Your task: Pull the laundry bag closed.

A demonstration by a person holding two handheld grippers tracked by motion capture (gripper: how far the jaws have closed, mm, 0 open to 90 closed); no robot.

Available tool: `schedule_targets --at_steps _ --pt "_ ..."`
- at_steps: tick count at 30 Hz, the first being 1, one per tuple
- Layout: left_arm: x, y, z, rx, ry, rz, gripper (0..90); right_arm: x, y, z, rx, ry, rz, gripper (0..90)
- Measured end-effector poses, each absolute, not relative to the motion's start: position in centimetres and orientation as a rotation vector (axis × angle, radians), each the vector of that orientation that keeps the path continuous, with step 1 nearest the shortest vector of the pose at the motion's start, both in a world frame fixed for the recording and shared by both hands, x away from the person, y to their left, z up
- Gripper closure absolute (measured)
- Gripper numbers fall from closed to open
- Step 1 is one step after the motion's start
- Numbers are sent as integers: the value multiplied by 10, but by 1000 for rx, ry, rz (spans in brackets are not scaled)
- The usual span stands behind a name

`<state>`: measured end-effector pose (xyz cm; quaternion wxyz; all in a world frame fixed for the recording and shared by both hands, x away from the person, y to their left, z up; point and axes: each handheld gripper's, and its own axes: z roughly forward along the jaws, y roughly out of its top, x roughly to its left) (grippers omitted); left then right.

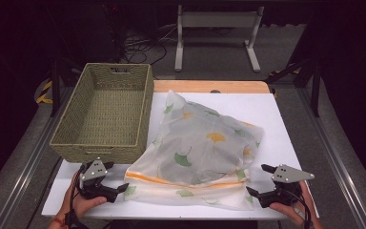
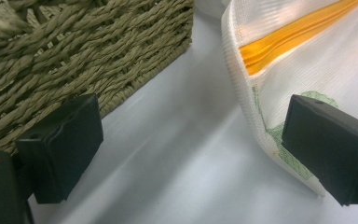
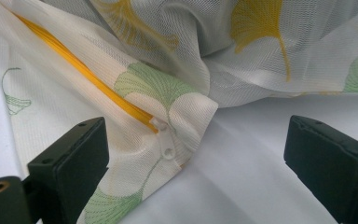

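Observation:
A white mesh laundry bag (image 1: 198, 143) printed with green and yellow ginkgo leaves lies crumpled on the white table top (image 1: 267, 112), its orange zipper (image 1: 171, 181) running along the near edge. My left gripper (image 1: 119, 187) stands open at the bag's near left corner, between the bag (image 2: 303, 60) and the basket (image 2: 74, 51); its far jaw lies over the mesh edge. My right gripper (image 1: 259, 179) is open at the bag's near right corner. The zipper's white pull end (image 3: 164, 135) sits between its jaws, nearer the left one.
An empty woven green basket (image 1: 106, 112) stands on the table's left half, its near wall close to my left gripper. A strip of wooden table edge (image 1: 209, 86) shows at the back. A grey metal stand (image 1: 217, 33) is on the floor beyond.

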<state>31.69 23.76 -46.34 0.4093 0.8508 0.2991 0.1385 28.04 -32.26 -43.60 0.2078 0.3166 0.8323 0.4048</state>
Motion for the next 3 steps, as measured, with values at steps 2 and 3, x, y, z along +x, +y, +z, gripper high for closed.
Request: schedule_targets --at_steps 2,3 --pt "317 238 -463 2141 755 352 60 279 -323 -435 882 2312 1129 73" --pt "318 238 -463 2144 750 354 60 279 -324 -434 881 2310 1126 72"
